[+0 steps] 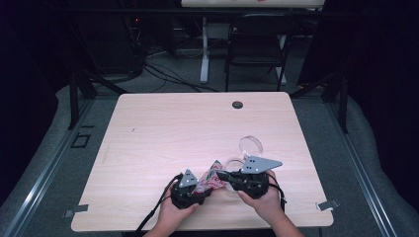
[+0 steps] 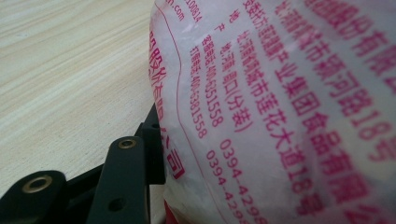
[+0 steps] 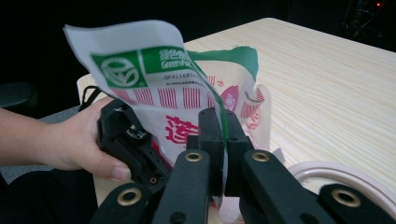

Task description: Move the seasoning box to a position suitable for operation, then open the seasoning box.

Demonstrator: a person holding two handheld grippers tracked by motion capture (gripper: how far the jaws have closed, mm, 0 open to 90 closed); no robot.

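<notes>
You have the printed plastic bag (image 1: 211, 178) held up between both grippers, low and centre in the high view, just above the near edge of the desk (image 1: 163, 133). Your right gripper (image 3: 223, 140) has its fingers clenched on one wall of the bag's mouth, pinching the film edge-on in the middle of the right gripper view. Your left gripper (image 1: 190, 190) sits at the bag's other side; in the left gripper view the red-lettered film presses against one black finger (image 2: 122, 186), but I cannot tell whether that gripper is clamped on the bag, since the film hides the other finger.

The step in hand looks like pulling the bag's mouth open. To do it well, keep the right pinch close to the top edge (a grip lower down would catch both walls together) and draw the two grippers apart slowly, so the thin film stretches rather than slips or tears. Check that the left fingers hold only the opposite wall.

Mind the clear round lid (image 1: 251, 145) and the pale ring (image 3: 345, 177) lying on the desk near your right gripper; lift the bag slightly so it does not drag across them.
</notes>
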